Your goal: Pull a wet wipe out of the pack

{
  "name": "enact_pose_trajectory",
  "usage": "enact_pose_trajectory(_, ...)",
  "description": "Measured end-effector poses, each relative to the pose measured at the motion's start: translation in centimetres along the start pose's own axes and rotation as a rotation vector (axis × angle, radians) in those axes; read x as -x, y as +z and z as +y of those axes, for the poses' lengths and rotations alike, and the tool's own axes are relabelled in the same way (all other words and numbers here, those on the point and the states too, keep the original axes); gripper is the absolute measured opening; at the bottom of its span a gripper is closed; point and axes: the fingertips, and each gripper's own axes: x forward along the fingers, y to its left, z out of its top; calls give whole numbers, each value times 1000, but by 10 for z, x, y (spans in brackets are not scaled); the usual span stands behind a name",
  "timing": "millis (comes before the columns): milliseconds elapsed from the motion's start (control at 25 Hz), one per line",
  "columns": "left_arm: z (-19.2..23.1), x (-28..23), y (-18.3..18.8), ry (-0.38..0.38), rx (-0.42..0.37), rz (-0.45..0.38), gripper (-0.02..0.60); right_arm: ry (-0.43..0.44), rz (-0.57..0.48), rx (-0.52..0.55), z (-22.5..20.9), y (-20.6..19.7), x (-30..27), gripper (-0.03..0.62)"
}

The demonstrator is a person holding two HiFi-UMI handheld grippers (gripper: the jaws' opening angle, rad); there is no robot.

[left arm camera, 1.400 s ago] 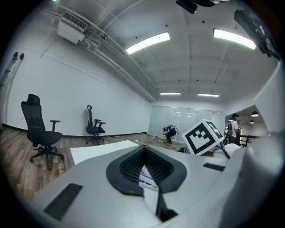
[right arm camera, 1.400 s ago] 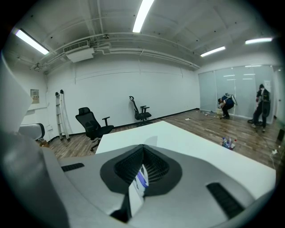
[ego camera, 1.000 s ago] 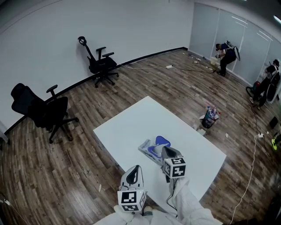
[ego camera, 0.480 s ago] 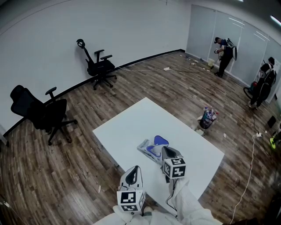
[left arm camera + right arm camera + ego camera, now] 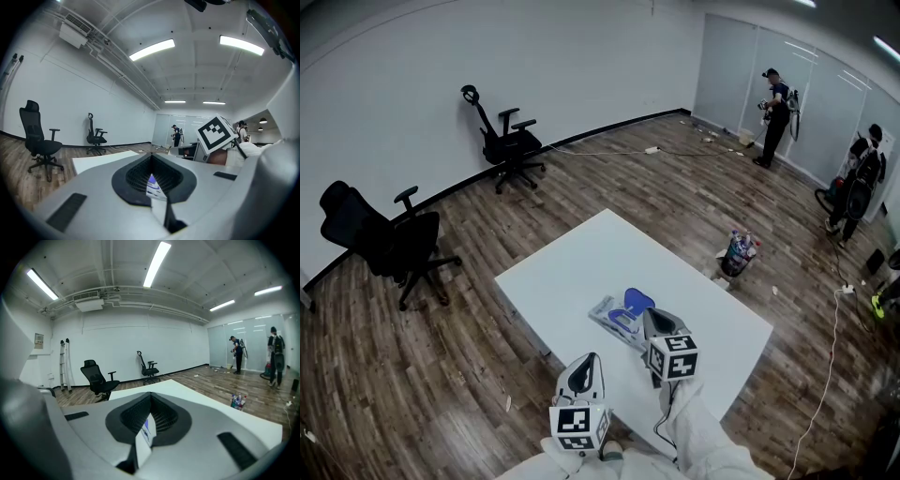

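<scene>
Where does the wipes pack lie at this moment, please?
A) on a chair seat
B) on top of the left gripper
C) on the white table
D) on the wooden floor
C: the head view shows the pack lying flat on the table, well away from the chairs and the floor.

The left gripper [image 5: 592, 357] and right gripper [image 5: 652, 317] have smooth, matt grey plastic shells with black ribbed pads [image 5: 165, 416]. Under the right gripper's tip, the wet wipe pack [image 5: 614, 314] is glossy blue-and-white plastic film, lying on a smooth, matt white table [image 5: 572, 272]. Beyond both, the floor [image 5: 422, 375] is wood-grain planking with a faint sheen.
</scene>
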Motion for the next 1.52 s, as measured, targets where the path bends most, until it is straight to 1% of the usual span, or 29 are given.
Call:
enact_pose_trajectory(280, -7, 4, -3, -5, 5, -4, 0, 4, -27, -1, -1, 7, 14, 8)
enact_pose_trajectory(480, -12, 4, -6, -16, 10, -1, 0, 15, -43, -22, 4, 6, 30, 8)
enact_pose_trajectory(720, -18, -1, -10, -29, 6, 16, 0, 14, -53, -60, 13, -10, 56, 8)
enact_pose_trajectory(1000, -34, -7, -14, -69, -9, 30, 0, -12, -58, -95, 19, -36, 87, 8)
enact_pose_trajectory(1200, -41, -11, -21, -89, -20, 49, 0, -6, -71, -113, 20, -50, 101, 8)
enact_pose_trajectory(1400, -51, -9, -32, -106, -27, 67, 0, -20, -72, -129, 21, -66, 116, 8)
enact_pose_trajectory(1520, -55, -10, -32, -114, -29, 72, 0, -16, -69, -133, 25, -70, 117, 8)
